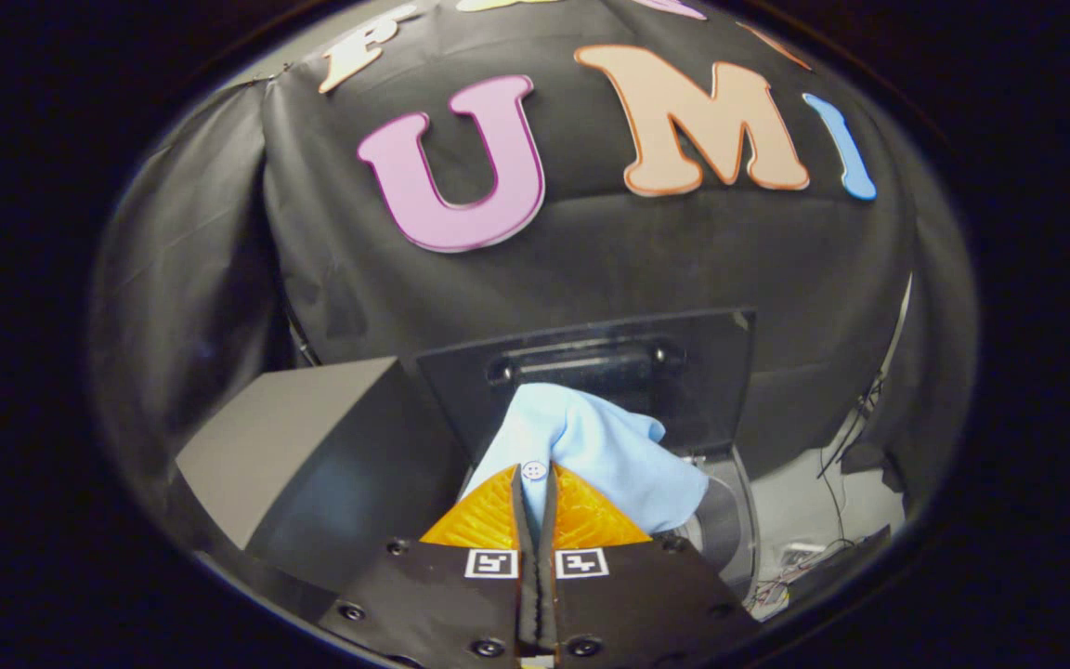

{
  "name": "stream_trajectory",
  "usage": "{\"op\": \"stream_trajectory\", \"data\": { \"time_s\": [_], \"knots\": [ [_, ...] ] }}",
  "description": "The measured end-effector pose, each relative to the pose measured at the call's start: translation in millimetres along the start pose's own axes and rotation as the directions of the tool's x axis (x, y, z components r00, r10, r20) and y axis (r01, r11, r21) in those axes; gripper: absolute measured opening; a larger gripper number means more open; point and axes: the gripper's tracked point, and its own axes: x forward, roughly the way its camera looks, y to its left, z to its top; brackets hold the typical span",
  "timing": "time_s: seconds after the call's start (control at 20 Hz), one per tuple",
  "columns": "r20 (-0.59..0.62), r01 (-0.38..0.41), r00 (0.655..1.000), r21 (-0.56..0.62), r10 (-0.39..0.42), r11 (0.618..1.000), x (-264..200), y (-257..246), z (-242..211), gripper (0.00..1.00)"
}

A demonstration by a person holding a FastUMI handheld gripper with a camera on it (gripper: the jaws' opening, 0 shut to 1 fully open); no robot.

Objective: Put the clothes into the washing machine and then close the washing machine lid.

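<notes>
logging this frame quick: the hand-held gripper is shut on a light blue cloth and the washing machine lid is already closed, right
Not quite. The lid is open, standing upright beyond the cloth. The rest holds: in the gripper view the hand-held gripper is shut on the light blue cloth, over the washing machine.

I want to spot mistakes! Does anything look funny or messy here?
Nothing is broken or spilled. The claw is shut on the light blue shirt, which dangles bunched up before the washing machine's raised lid.
</notes>
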Motion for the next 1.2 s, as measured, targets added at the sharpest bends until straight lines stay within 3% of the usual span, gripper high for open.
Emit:
{"op": "stream_trajectory", "data": {
  "time_s": [0.55,0.75,1.0,1.2],
  "knots": [
    [-0.146,0.114,0.984,0.064,-0.103,0.991,64,-42,-91,0.04],
    [-0.129,0.088,0.989,0.134,-0.07,0.987,68,-42,-94,0.07],
    [-0.059,0.05,0.998,0.247,-0.037,0.968,36,-43,-63,0.47],
    [-0.021,0.051,0.999,0.218,-0.047,0.975,8,-44,-37,0.8]
  ]
}}
